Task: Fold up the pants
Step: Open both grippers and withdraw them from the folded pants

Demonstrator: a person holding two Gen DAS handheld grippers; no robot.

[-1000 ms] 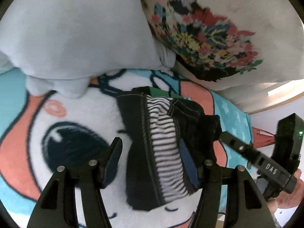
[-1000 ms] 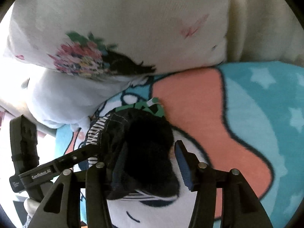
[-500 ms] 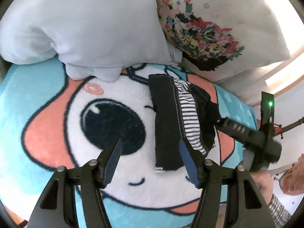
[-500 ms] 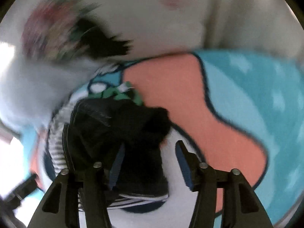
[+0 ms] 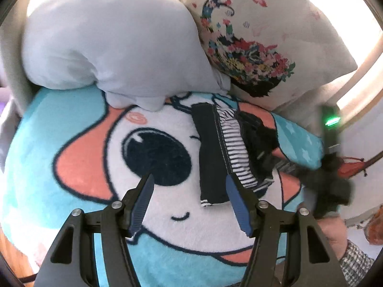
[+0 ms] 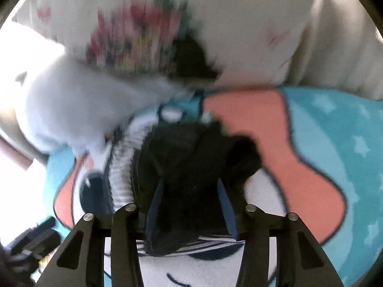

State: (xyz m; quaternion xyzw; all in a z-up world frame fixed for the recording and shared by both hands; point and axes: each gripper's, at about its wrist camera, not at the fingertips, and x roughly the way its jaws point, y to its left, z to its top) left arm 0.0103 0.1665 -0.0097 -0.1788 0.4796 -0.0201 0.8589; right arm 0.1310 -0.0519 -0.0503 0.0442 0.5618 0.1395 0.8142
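The pants (image 5: 222, 153) are a small dark bundle with a black-and-white striped lining, lying folded on the cartoon blanket (image 5: 95, 143). My left gripper (image 5: 189, 189) is open and empty, held above and in front of the pants' near edge. My right gripper (image 6: 190, 189) is open with its fingers on either side of the dark bundle (image 6: 191, 167); the view is blurred and I cannot tell if the pads touch the cloth. The right gripper also shows blurred at the right of the left wrist view (image 5: 282, 165).
A pale grey pillow (image 5: 107, 43) and a white floral pillow (image 5: 263, 35) lie at the back of the blanket. The blanket's edge falls away at the right (image 5: 308, 143). A sleeved hand (image 5: 340, 244) is at the lower right.
My left gripper has pulled back and up from the pants, staying open. My right gripper has shifted along the bundle, now blurred with motion, still open around the dark cloth.
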